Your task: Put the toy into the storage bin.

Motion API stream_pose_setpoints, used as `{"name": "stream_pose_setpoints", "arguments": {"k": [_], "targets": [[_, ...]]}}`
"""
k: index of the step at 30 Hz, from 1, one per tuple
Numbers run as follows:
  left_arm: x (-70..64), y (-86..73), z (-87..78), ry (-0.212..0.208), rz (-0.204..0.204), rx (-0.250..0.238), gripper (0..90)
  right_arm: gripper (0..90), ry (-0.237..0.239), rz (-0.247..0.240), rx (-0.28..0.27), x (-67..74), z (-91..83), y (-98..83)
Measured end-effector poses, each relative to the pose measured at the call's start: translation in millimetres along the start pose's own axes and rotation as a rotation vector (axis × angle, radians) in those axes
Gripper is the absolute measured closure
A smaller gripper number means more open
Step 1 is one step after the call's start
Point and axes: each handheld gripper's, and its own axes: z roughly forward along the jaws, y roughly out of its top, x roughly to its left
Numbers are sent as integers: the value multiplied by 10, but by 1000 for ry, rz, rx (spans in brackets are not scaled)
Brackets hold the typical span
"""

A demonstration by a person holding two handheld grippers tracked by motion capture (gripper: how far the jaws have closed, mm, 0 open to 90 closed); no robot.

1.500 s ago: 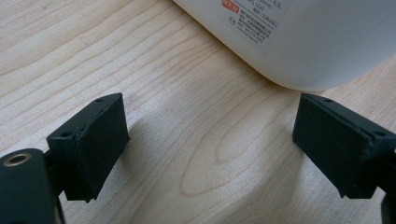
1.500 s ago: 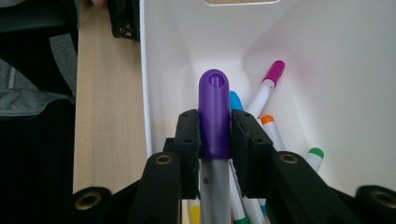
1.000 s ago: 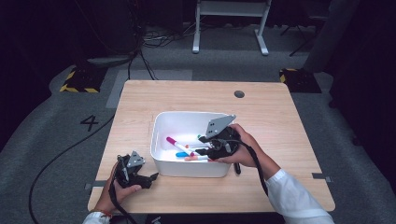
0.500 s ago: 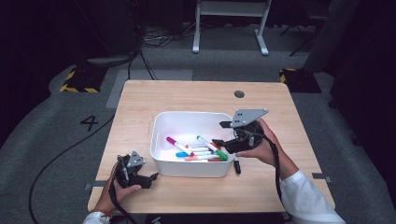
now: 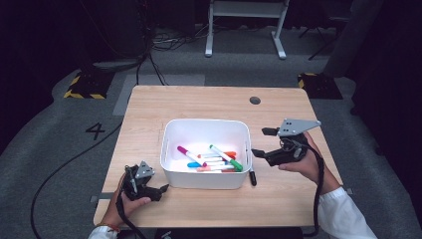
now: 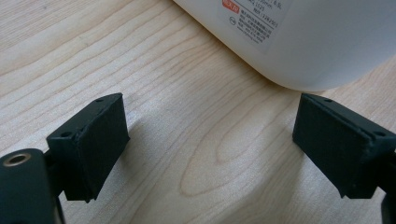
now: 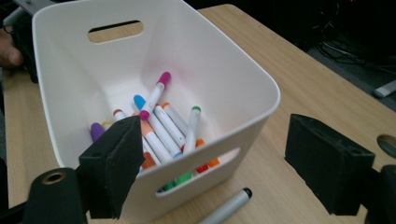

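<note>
Work in hand: gathering markers into the bin (image 5: 171, 130); one black marker (image 5: 252, 177) is lying outside it on the table (image 5: 149, 107); judged the next thing to fetch

Black marker: lying flat on the wood, just beside the bin's right wall, near its front corner; in the right gripper view it is showing as a grey barrel with a black cap (image 7: 228, 205), below the bin's handle slot

Long axis: running roughly along the bin's right wall, front to back in the high view; the capped end is pointing toward the person

Right gripper (image 5: 263, 142): hovering just right of the bin, jaws facing its wall; jaws have just been opening and are standing wide apart, with nothing pinched; only bin wall and bare table are showing between them

Bearing from right fingers: marker is lying below and toward the person's side of them, close by; a short drop and a pull back looks called for, with the jaws set across the barrel

Left gripper (image 5: 160, 190): resting low at the bin's front left corner; jaws spread wide over bare wood, holding nothing

Nearer hand: the right; the bin is standing between the left gripper and the marker

Bin contents: coloured markers (image 7: 156, 95) lying loosely heaped on the floor of it

Risk: the barrel may roll against the wall if nudged sideways
</note>
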Motion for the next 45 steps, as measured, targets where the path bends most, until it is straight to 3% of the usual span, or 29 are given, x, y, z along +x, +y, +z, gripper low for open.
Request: {"name": "stream_pose_setpoints", "arguments": {"k": [7, 13, 20, 33, 45], "targets": [[0, 0, 0, 0, 1, 1, 105, 229, -75, 74, 65, -94, 67, -413], [0, 0, 0, 0, 0, 0, 105, 245, -66, 95, 139, -2, 272, -721], [-1, 0, 0, 0, 0, 0, 105, 259, -37, 101, 190, 134, 448, -935], [0, 0, -1, 0, 1, 1, 105, 275, -25, 118, 242, 230, 667, -1089], [-1, 0, 0, 0, 0, 0, 105, 351, -118, 157, 294, 140, 738, -1195]]}}
